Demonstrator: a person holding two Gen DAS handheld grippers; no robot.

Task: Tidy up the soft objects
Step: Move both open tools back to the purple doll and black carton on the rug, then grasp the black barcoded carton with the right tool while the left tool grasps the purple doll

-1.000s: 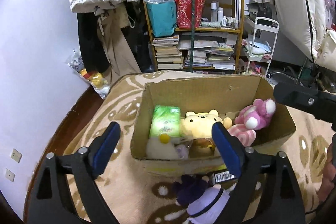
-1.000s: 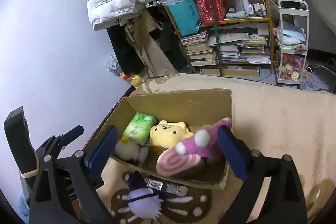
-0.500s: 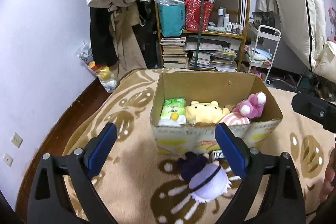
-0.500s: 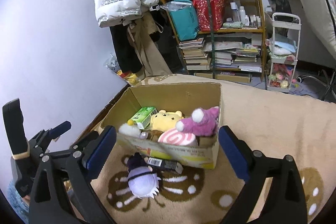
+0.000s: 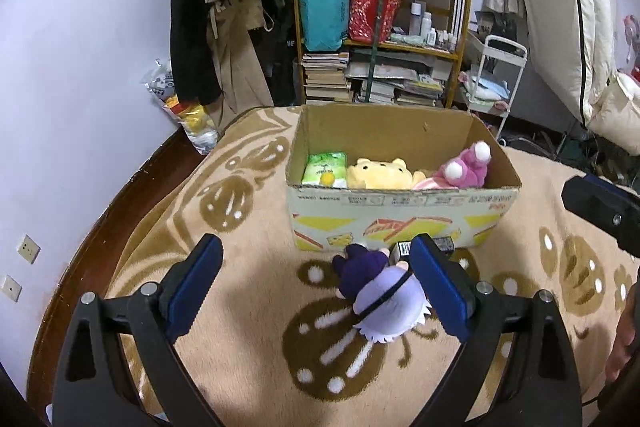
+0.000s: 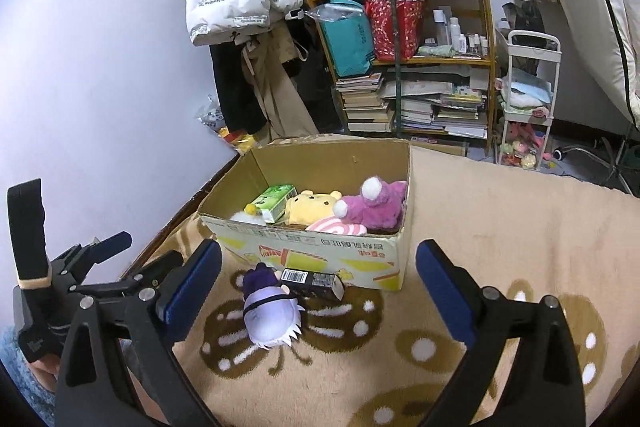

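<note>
Left wrist view: the purple plush doll lies on the patterned rug, just in front of the cardboard box and close against the inner side of the left hand-held gripper's right finger. That gripper's fingers stand wide apart, holding nothing, and it hangs low over the rug, aimed at the box. In the right wrist view, the right hand-held gripper is likewise spread wide and empty, with the doll lying between its fingers, nearer the left one. A black carton rests beside the doll's head, against the box front. Inside the box sit a green packet, a yellow bear plush, a pink plush and a pink-striped plush.
</note>
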